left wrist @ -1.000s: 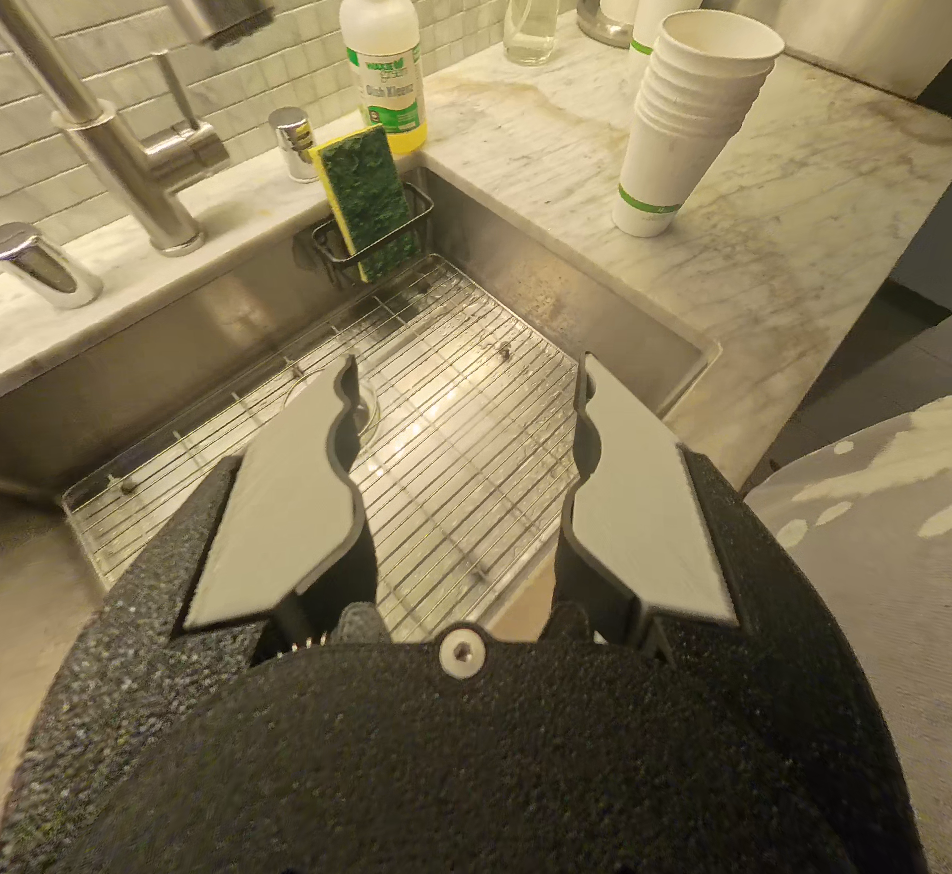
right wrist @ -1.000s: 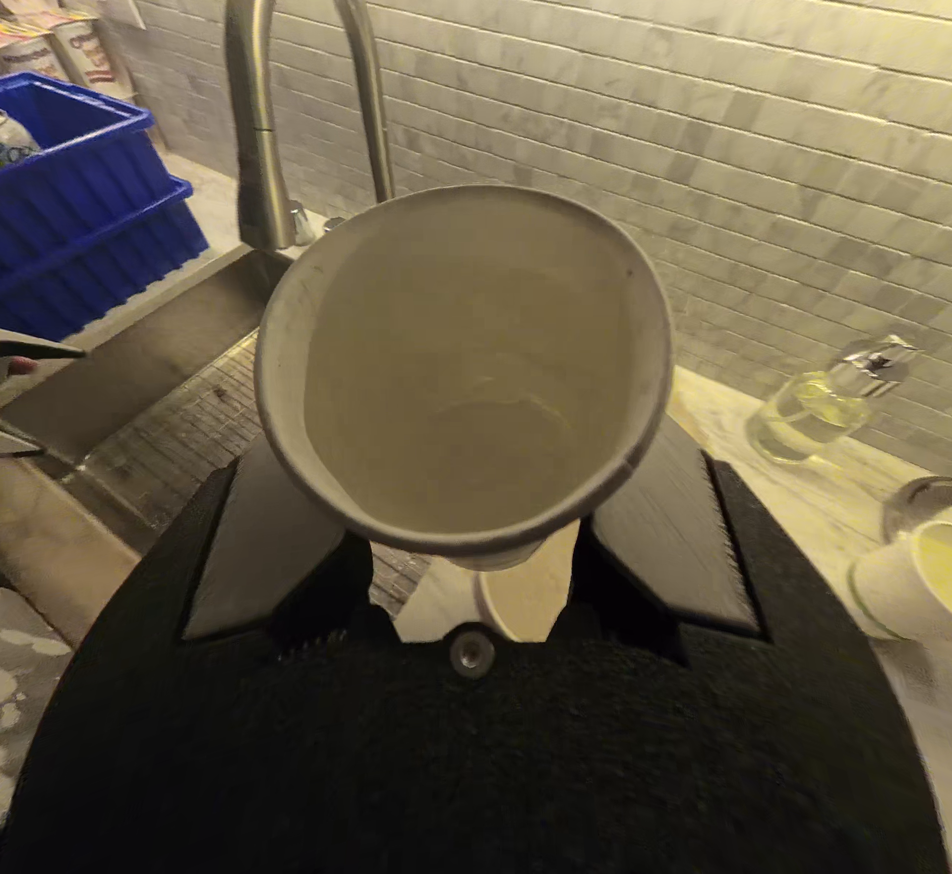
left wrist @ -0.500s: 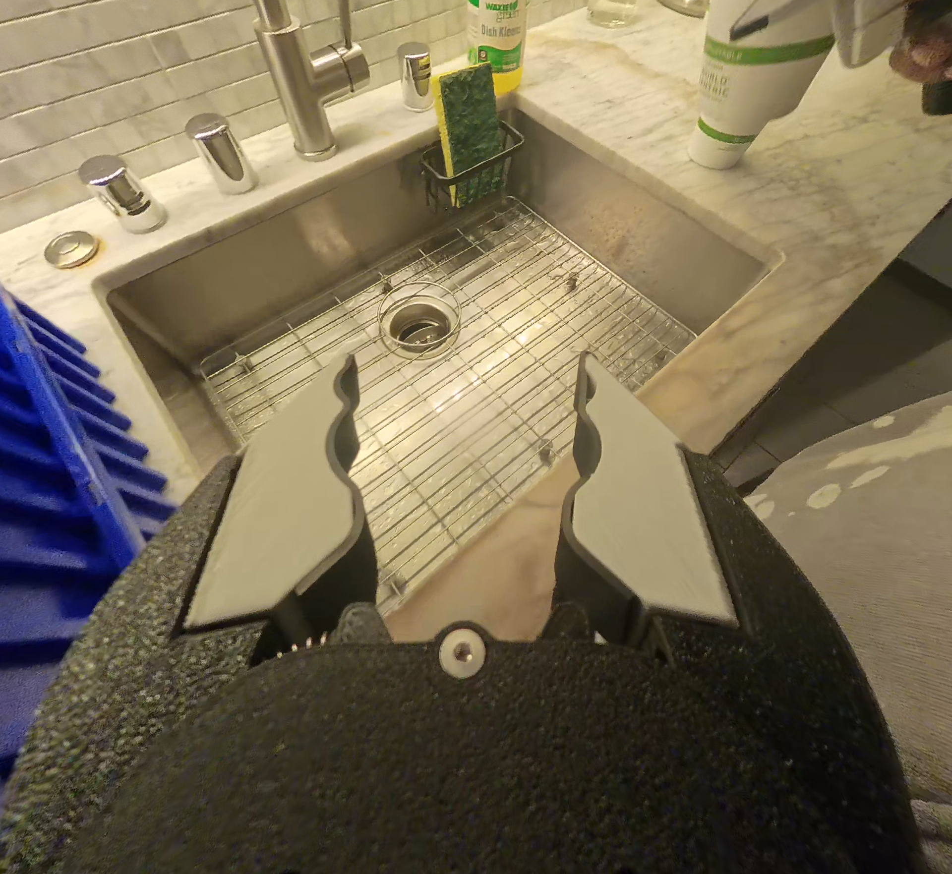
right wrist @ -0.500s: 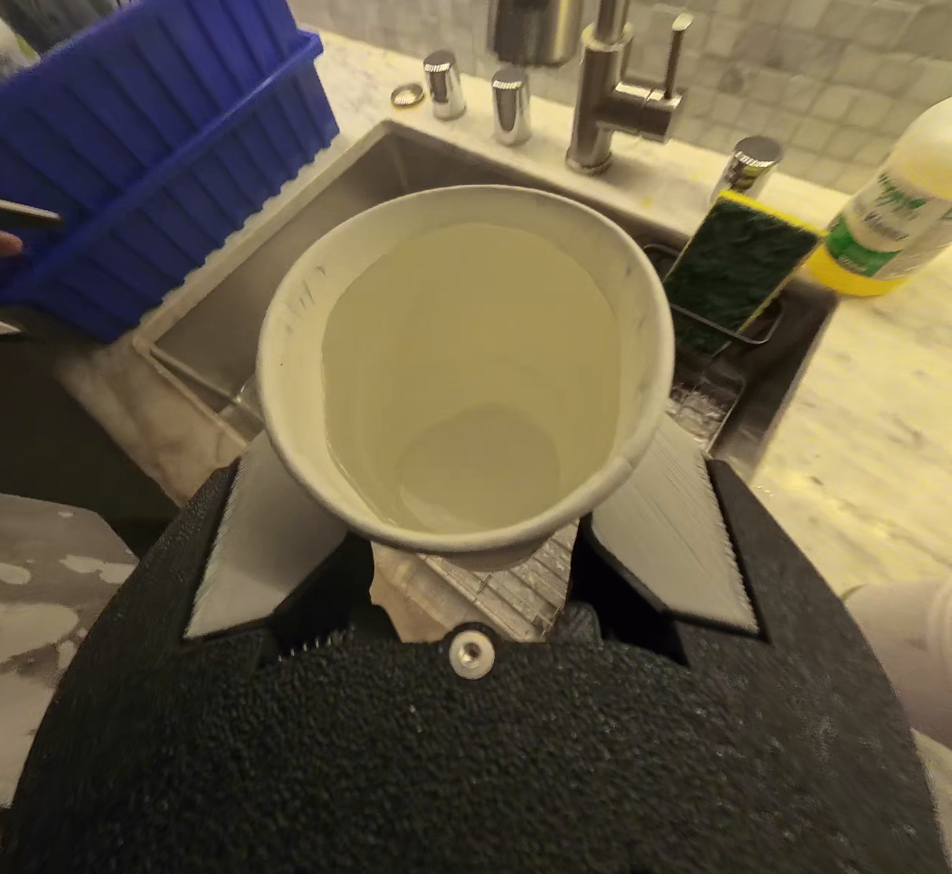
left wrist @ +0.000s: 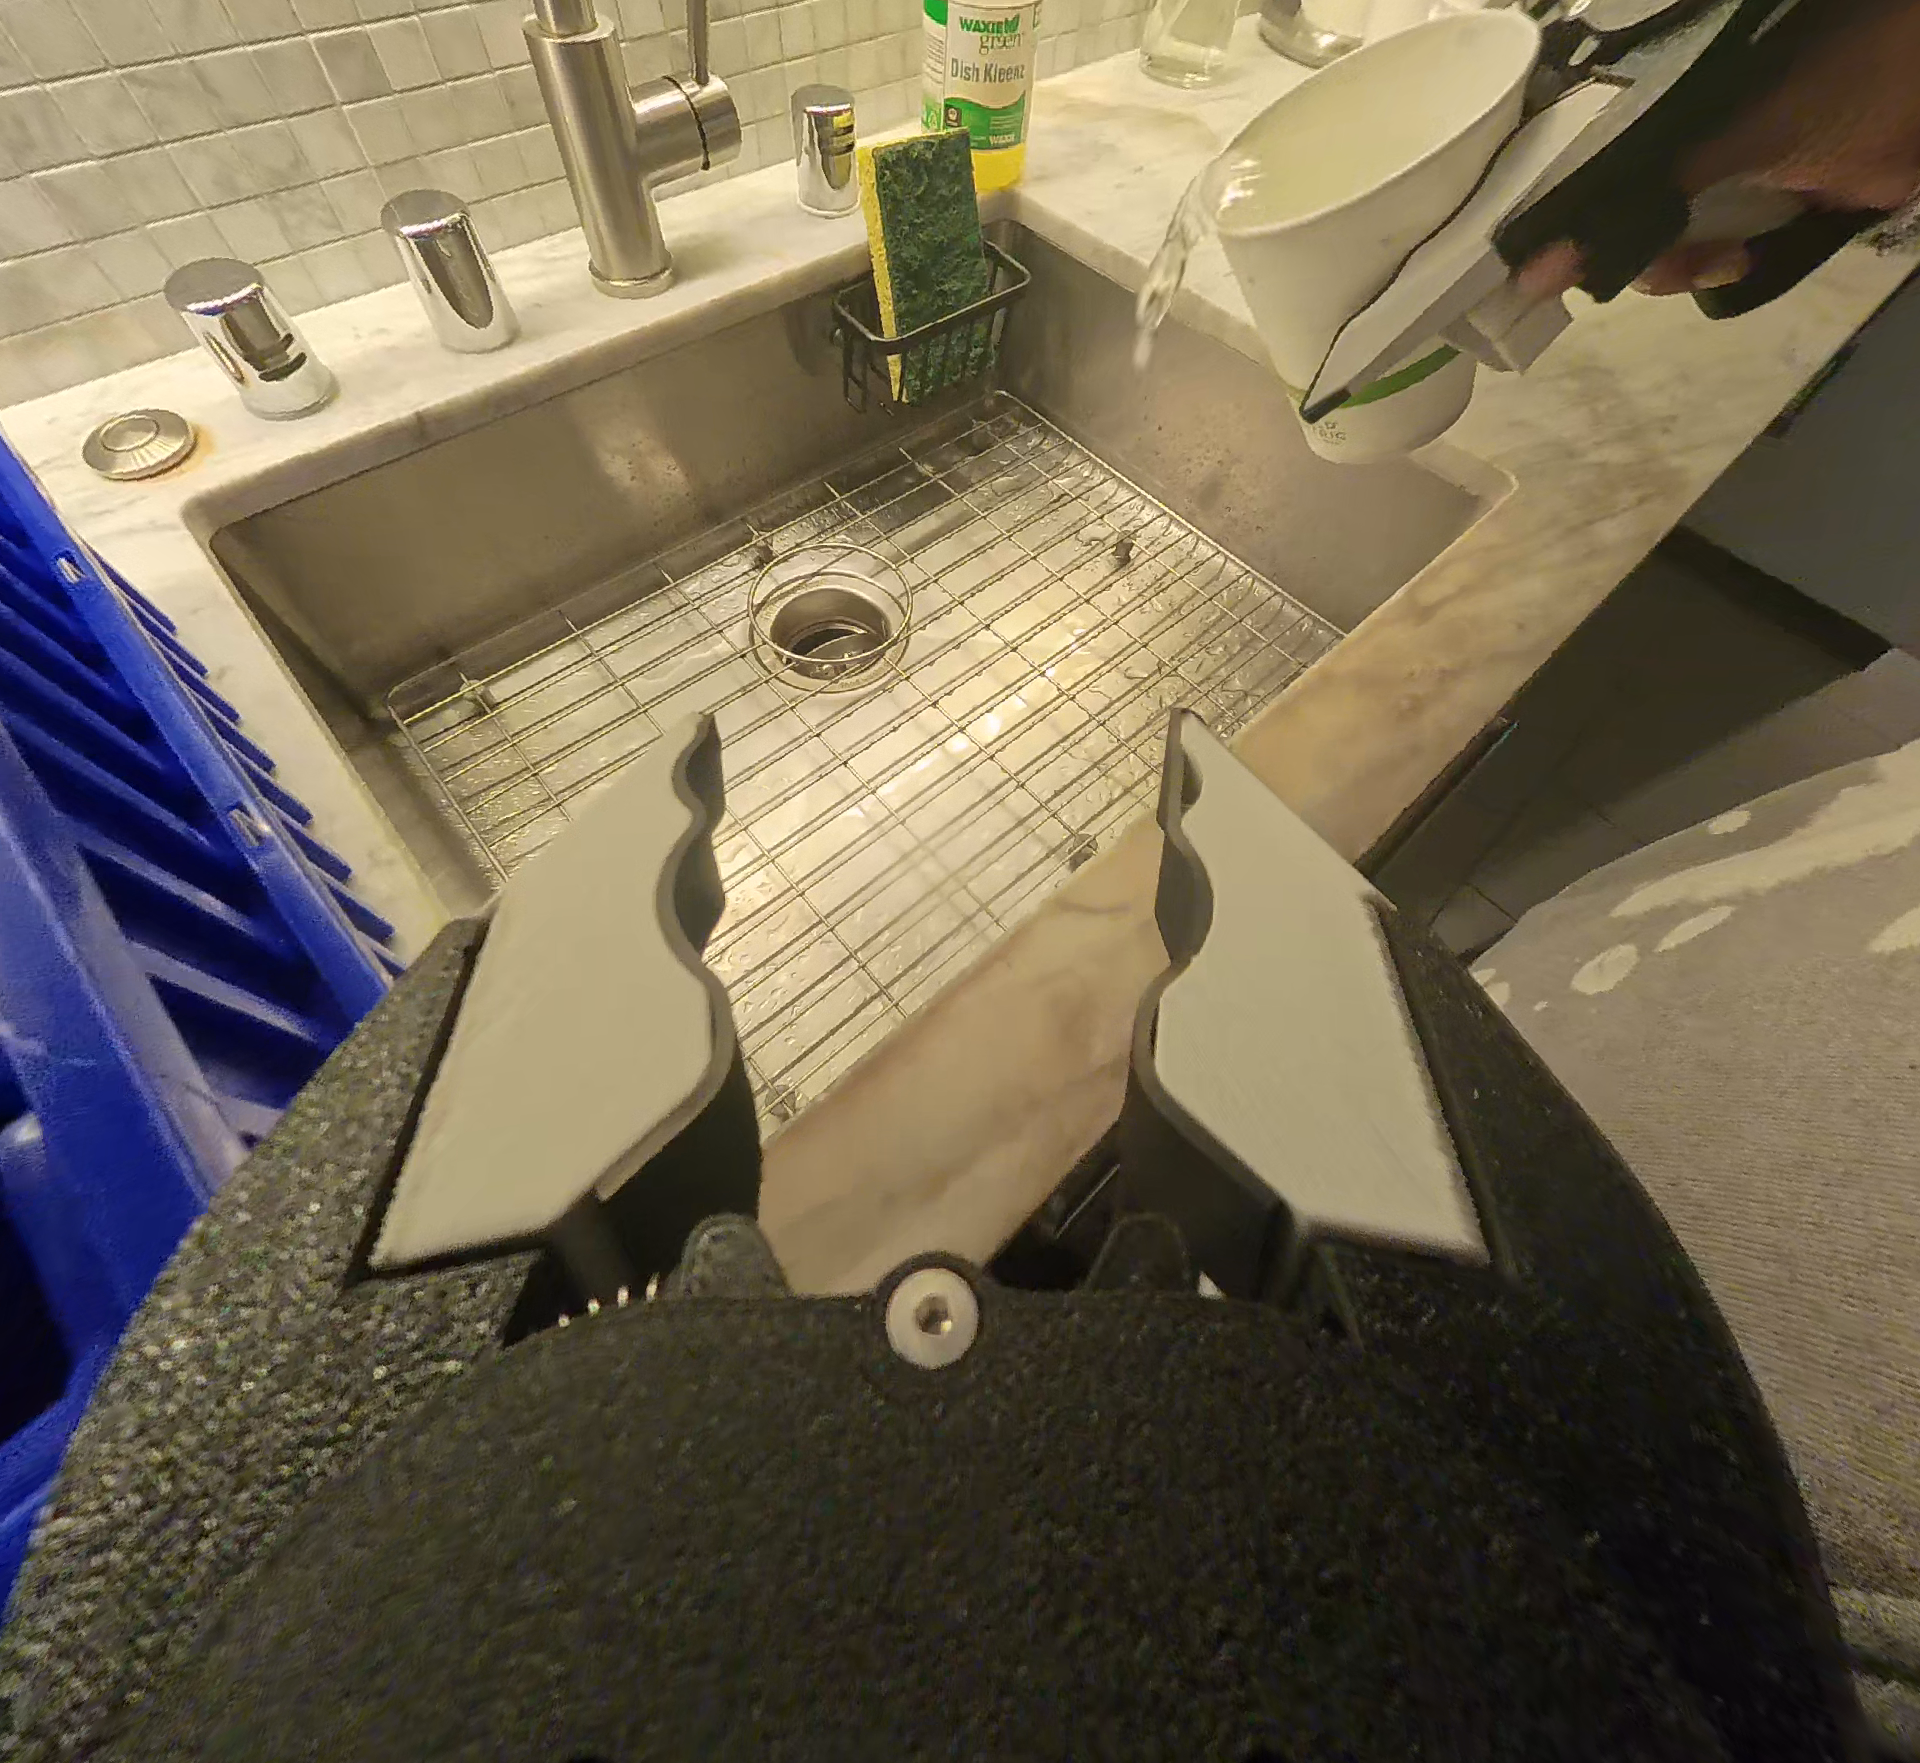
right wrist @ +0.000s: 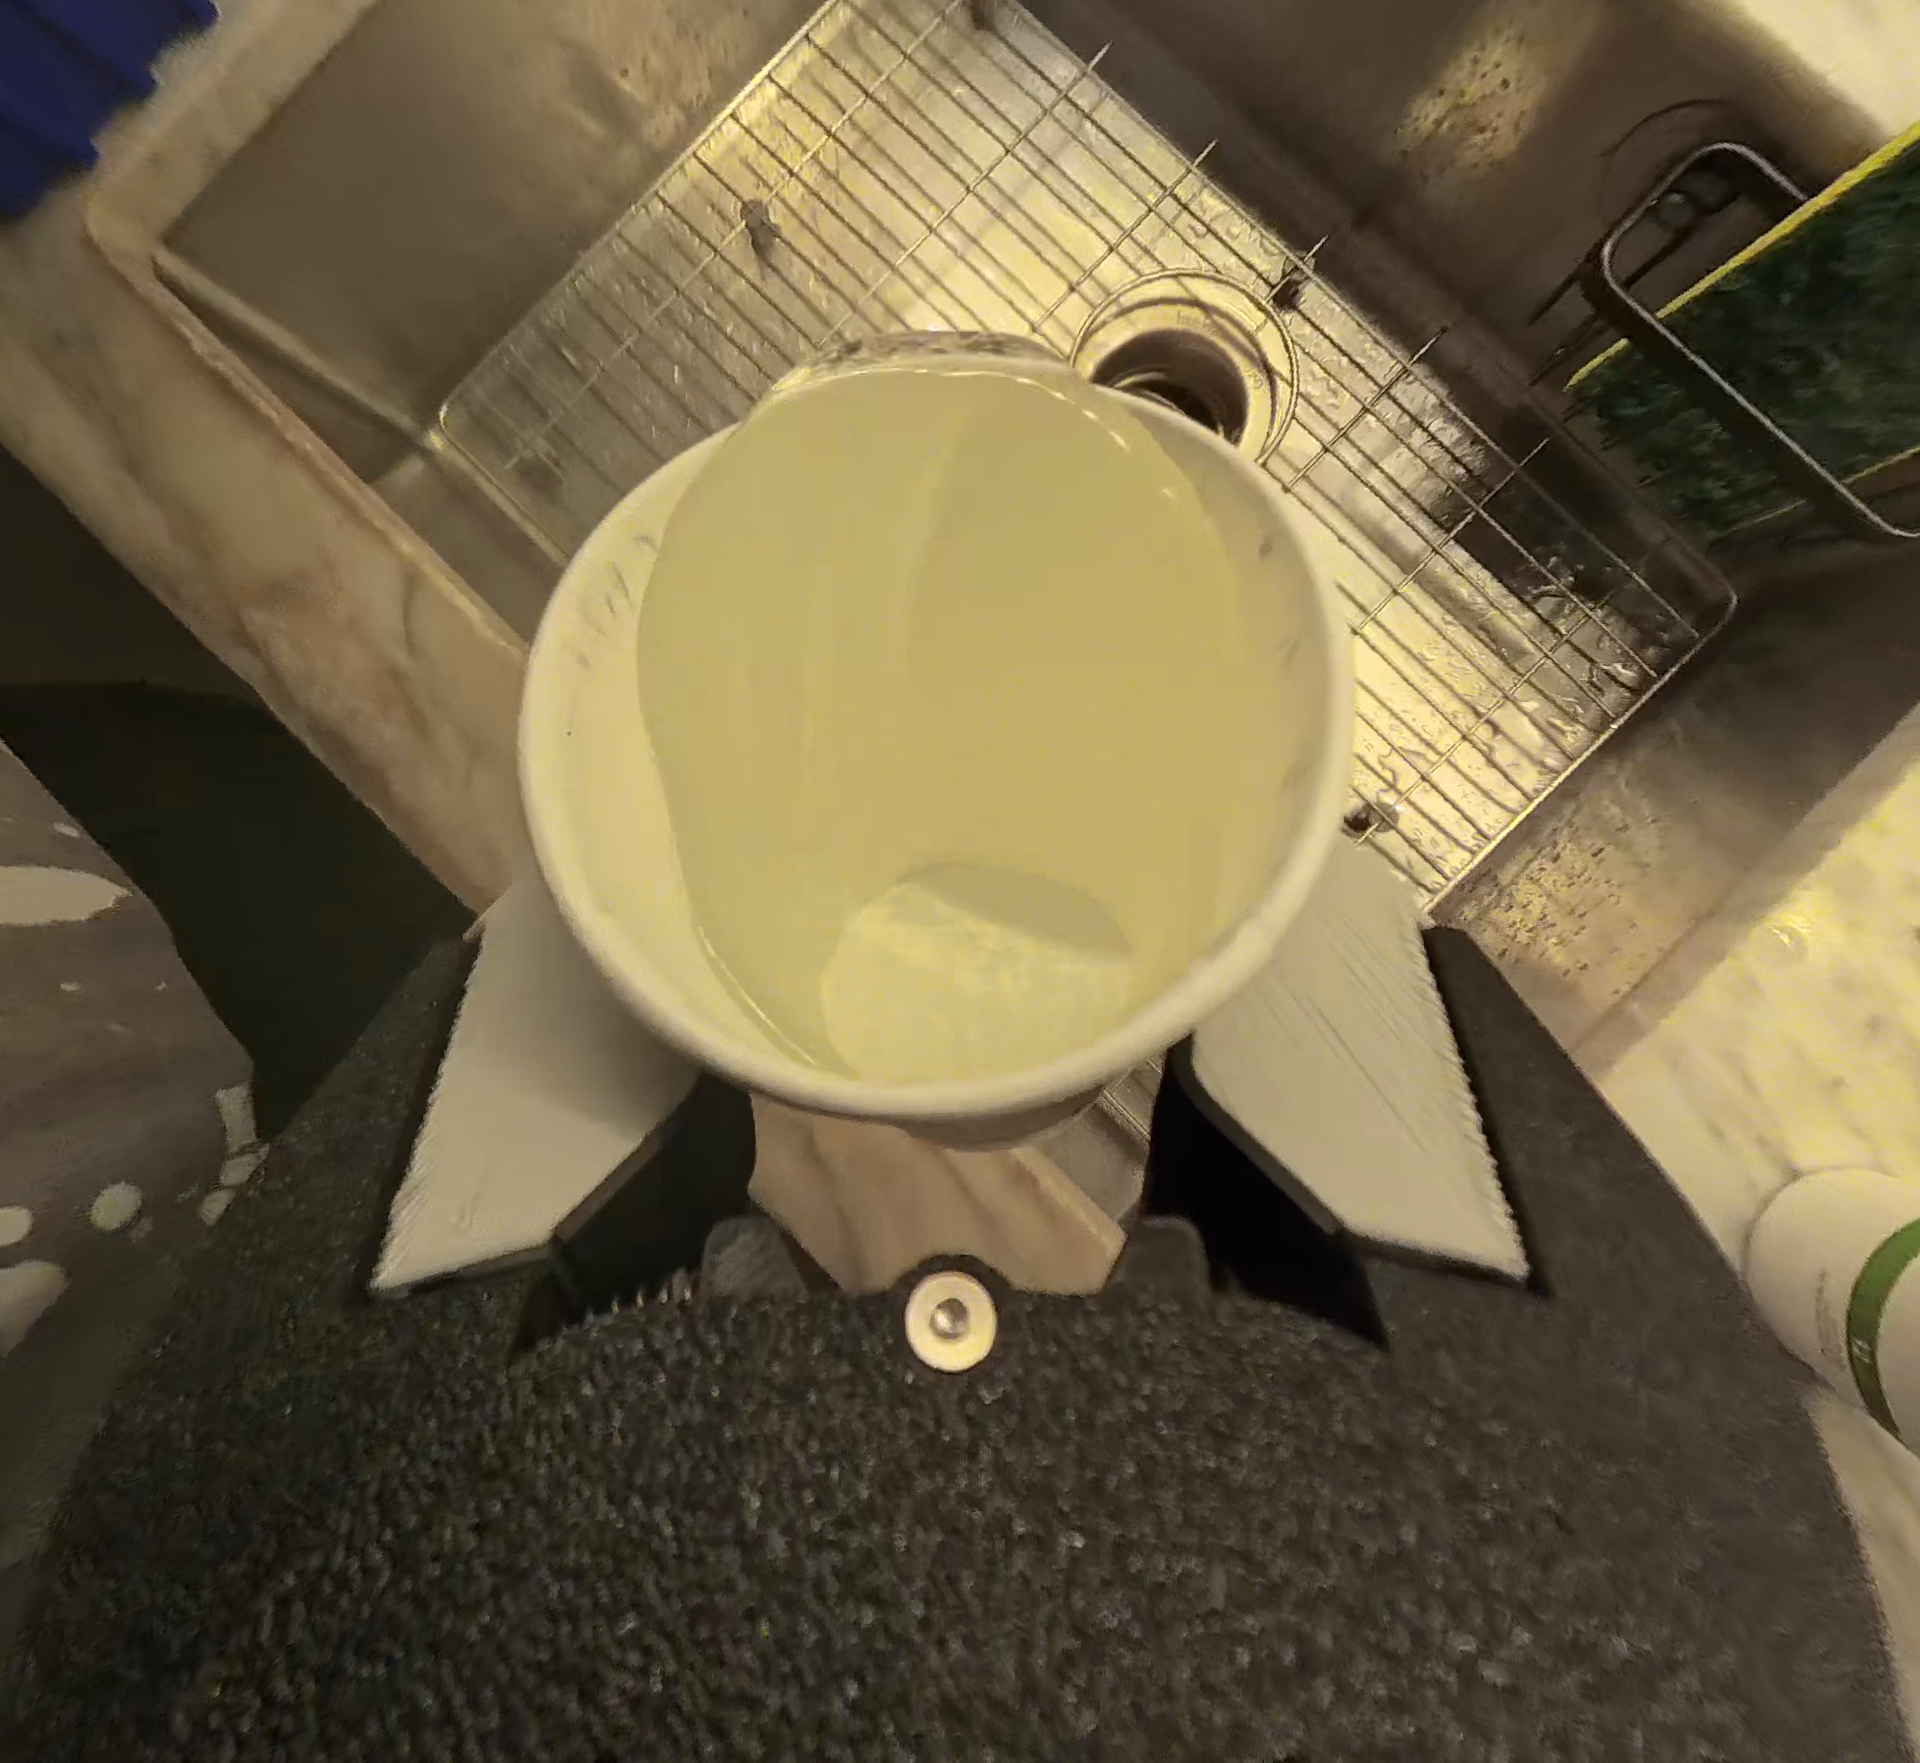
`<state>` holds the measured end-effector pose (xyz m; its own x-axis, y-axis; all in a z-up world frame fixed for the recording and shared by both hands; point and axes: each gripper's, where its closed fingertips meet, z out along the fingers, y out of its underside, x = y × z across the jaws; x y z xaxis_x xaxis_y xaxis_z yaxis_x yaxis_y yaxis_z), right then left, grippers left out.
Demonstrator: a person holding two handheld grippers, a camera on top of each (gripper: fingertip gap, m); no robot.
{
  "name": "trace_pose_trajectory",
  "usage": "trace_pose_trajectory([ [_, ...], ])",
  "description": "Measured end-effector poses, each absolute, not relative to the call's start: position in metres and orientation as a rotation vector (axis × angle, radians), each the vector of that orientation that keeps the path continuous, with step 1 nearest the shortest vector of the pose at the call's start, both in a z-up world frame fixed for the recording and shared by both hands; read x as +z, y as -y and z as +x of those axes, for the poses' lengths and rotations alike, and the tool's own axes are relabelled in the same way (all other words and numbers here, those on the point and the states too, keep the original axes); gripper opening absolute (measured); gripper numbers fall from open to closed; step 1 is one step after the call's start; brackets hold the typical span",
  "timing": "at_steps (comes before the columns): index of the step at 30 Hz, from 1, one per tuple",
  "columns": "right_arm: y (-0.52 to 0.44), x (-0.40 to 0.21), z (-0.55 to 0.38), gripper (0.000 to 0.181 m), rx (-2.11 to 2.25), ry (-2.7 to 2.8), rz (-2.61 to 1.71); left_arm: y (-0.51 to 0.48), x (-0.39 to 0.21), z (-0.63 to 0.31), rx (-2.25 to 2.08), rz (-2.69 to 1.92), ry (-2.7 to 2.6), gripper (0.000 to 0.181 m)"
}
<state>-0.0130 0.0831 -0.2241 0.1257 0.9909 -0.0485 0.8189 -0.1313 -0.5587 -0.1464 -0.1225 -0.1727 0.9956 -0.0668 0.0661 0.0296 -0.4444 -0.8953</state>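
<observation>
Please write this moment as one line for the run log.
right gripper: shut on paper cup, tilted, water spilling into sink | left gripper: open, empty, above sink grid

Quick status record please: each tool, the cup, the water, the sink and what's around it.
left tool: open, holds nothing, above the sink's near edge
right tool: shut on cup
cup: white paper, tilted over the sink, water at its lip
water: thin stream falling from the cup's rim into the sink
sink: steel, wire grid on its floor, wet, drain open
sponge: upright in a black caddy on the back wall
bottle: behind the sponge
bin: blue, left of the sink
</observation>
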Motion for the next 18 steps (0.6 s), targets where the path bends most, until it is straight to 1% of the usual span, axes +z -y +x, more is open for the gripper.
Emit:
trace_pose_trajectory([
  [9,-0.088,-0.230,-0.010,0.092,0.452,1.906,-2.032,0.129,-0.176,-0.145,-0.097,-2.037,-0.058,0.085],
  [18,-0.101,-0.215,-0.009,0.093,0.305,2.043,-1.956,0.126,-0.184,-0.141,-0.095,-2.077,-0.048,0.085],
])
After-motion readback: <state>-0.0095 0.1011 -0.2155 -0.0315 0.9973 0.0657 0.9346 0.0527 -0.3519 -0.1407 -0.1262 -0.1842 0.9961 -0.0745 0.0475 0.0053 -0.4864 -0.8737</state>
